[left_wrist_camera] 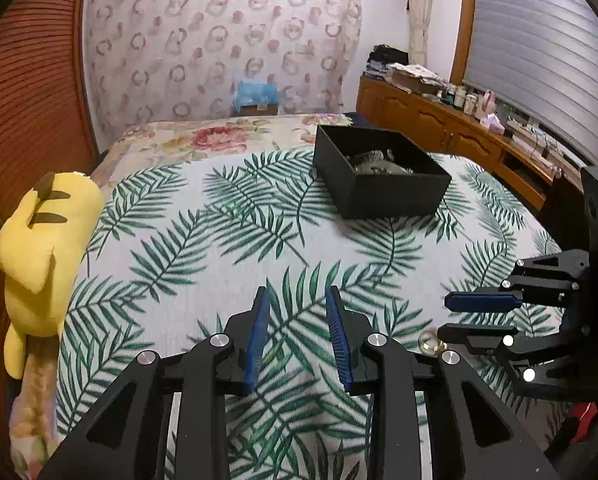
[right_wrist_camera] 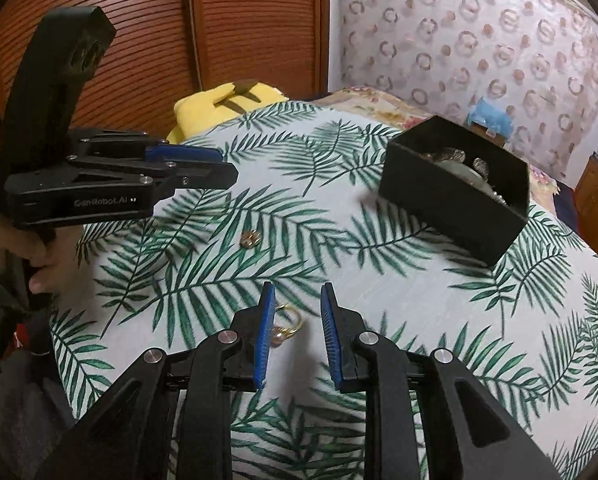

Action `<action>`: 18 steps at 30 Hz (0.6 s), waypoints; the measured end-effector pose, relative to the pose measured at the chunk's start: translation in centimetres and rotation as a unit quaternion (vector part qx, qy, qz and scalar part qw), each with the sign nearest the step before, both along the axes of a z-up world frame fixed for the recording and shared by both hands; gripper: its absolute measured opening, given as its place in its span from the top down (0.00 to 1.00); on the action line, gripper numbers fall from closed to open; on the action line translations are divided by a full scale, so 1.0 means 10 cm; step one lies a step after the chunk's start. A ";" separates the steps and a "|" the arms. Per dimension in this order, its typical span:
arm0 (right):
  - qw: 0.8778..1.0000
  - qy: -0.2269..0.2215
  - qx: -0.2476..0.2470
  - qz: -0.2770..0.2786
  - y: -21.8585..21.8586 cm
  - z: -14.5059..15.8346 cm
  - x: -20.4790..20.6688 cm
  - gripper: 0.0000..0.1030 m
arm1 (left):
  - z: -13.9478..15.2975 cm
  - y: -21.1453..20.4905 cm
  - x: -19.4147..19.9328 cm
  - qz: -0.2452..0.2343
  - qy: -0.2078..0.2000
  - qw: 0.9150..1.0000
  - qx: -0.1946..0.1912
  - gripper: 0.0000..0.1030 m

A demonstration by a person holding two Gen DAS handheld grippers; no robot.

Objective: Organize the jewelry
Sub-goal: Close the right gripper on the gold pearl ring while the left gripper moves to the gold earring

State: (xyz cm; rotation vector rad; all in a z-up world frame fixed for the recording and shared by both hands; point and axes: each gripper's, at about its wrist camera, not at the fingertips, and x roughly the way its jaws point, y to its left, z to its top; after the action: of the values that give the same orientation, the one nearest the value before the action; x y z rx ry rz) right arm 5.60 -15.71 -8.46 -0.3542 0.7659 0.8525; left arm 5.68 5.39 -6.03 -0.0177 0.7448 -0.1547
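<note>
The right gripper (right_wrist_camera: pixel 297 304) is hovering with its jaws spread, a gold ring (right_wrist_camera: pixel 286 325) lying on the leaf-print cover just inside its left pad. The left gripper (left_wrist_camera: pixel 297 304) is open too, holding nothing. A second small gold piece (right_wrist_camera: pixel 250 238) is sitting further out, and the black box (right_wrist_camera: pixel 451 204) beyond is holding other jewelry. I'm thinking the soft cover could let the ring tip or skid away as the pads close.
</note>
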 end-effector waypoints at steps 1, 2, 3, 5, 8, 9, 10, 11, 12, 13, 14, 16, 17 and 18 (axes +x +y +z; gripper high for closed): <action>1.000 0.002 -0.002 0.002 0.00 -0.01 -0.01 0.70 | -0.02 0.00 -0.01 0.000 0.002 1.000 0.000 0.73; 1.000 0.002 -0.004 0.003 0.00 -0.01 -0.02 0.65 | -0.03 0.00 -0.02 0.000 0.003 1.000 0.001 0.72; 1.000 0.003 -0.009 0.005 0.01 -0.02 -0.02 0.64 | -0.05 0.01 -0.03 0.000 0.005 1.000 0.001 0.72; 1.000 0.004 -0.016 0.007 0.02 -0.04 -0.03 0.64 | -0.07 0.01 -0.03 0.000 0.008 1.000 -0.001 0.72; 1.000 0.006 -0.028 0.012 0.05 -0.08 -0.04 0.64 | -0.10 0.02 -0.05 0.000 0.012 1.000 -0.001 0.72; 0.999 0.006 -0.032 0.012 0.06 -0.09 -0.04 0.64 | -0.11 0.02 -0.05 -0.001 0.013 1.000 -0.001 0.72; 0.999 0.007 -0.036 0.012 0.07 -0.11 -0.03 0.64 | -0.12 0.02 -0.05 -0.001 0.015 1.000 0.000 0.72; 0.999 0.008 -0.040 0.011 0.08 -0.13 -0.03 0.64 | -0.13 0.02 -0.04 -0.001 0.017 1.000 0.000 0.72; 0.999 0.008 -0.043 0.011 0.08 -0.14 -0.02 0.64 | -0.14 0.01 -0.04 -0.001 0.019 1.000 0.001 0.72; 0.999 0.006 -0.043 0.012 0.08 -0.14 -0.02 0.64 | -0.15 0.01 -0.04 -0.002 0.020 1.000 0.001 0.71; 0.999 0.007 -0.043 0.013 0.08 -0.14 -0.02 0.64 | -0.16 0.00 -0.03 -0.004 0.023 1.000 0.002 0.70; 0.999 0.005 -0.041 0.015 0.07 -0.14 -0.02 0.78 | -0.17 -0.03 -0.03 -0.008 0.025 1.000 0.003 0.68; 0.999 0.004 -0.039 0.016 0.06 -0.14 -0.02 0.80 | -0.18 -0.04 -0.03 -0.010 0.026 1.000 0.004 0.64; 0.999 0.006 -0.036 0.018 0.04 -0.14 -0.02 0.80 | -0.18 -0.05 -0.03 -0.012 0.026 1.000 0.004 0.63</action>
State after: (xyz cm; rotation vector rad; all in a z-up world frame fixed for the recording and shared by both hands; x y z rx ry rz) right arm 5.37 -15.29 -9.84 -0.4277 0.8055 0.8634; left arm 5.38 4.84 -7.81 -0.0046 0.7985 -0.1749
